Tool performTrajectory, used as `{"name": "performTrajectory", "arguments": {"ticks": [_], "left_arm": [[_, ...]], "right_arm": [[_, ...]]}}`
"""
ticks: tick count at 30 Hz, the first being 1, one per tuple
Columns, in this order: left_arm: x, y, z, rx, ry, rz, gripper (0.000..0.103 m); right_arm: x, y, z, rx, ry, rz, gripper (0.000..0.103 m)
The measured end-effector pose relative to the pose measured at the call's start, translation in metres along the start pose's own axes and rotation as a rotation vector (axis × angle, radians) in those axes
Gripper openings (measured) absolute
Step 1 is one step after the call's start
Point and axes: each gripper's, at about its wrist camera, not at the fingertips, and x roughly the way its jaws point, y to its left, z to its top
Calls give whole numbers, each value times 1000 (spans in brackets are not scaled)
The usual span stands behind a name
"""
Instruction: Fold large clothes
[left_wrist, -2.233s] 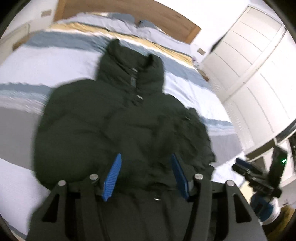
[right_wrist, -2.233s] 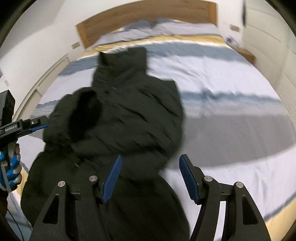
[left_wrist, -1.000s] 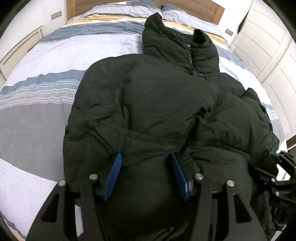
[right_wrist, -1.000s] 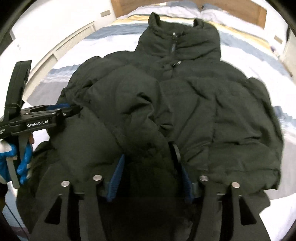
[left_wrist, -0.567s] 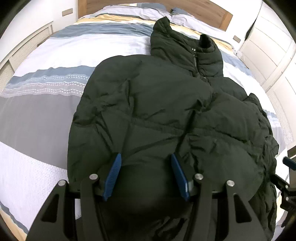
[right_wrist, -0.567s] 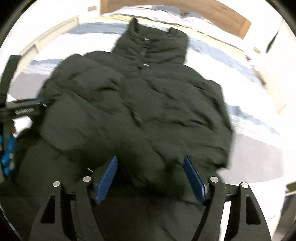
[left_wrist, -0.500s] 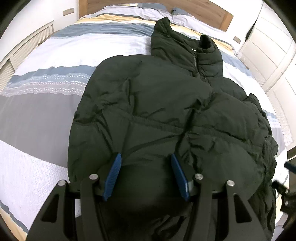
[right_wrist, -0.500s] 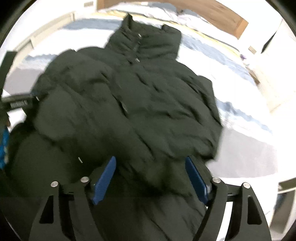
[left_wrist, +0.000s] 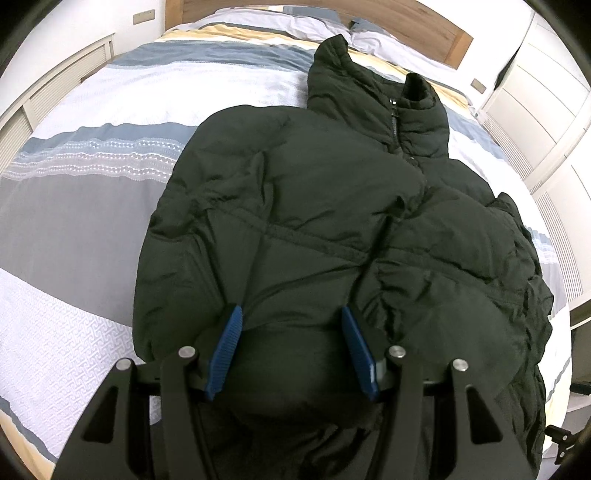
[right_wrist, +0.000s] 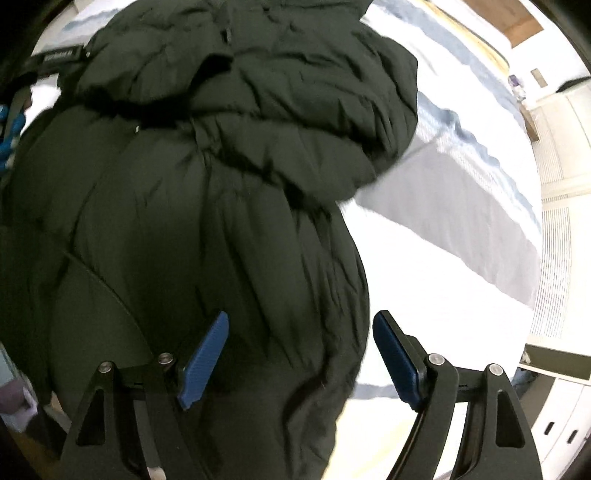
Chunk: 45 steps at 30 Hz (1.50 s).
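Lying on the striped bed (left_wrist: 92, 206), the dark jacket (left_wrist: 314, 229) has its collar at the far end (both sleeves folded in since two seconds ago). The left gripper (left_wrist: 291, 343) clamps a puffed fold of its near hem, as before. The right gripper (right_wrist: 299, 354) has just been opening and has let go; the jacket's right edge lies between its wide jaws, untouched.

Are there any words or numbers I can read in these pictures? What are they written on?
White lettering on the left hand-held gripper, seen at the top left of the right wrist view: too blurred to read.
Puffer jacket: no words or labels visible.
Striped bedspread: patterns only, no text.
Wall plates: no readable marks.
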Motion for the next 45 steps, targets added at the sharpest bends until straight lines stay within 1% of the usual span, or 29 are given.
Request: {"name": "performTrajectory", "arguments": {"ticks": [6, 11, 45], "left_arm": [[3, 0, 0, -1, 3, 0, 54], [5, 1, 0, -1, 3, -2, 54], [12, 5, -2, -7, 5, -13, 55]], "right_arm": [[-4, -5, -11, -15, 26, -11, 80], [-1, -12, -10, -6, 31, -15, 80], [-9, -15, -2, -9, 33, -39, 80]]}}
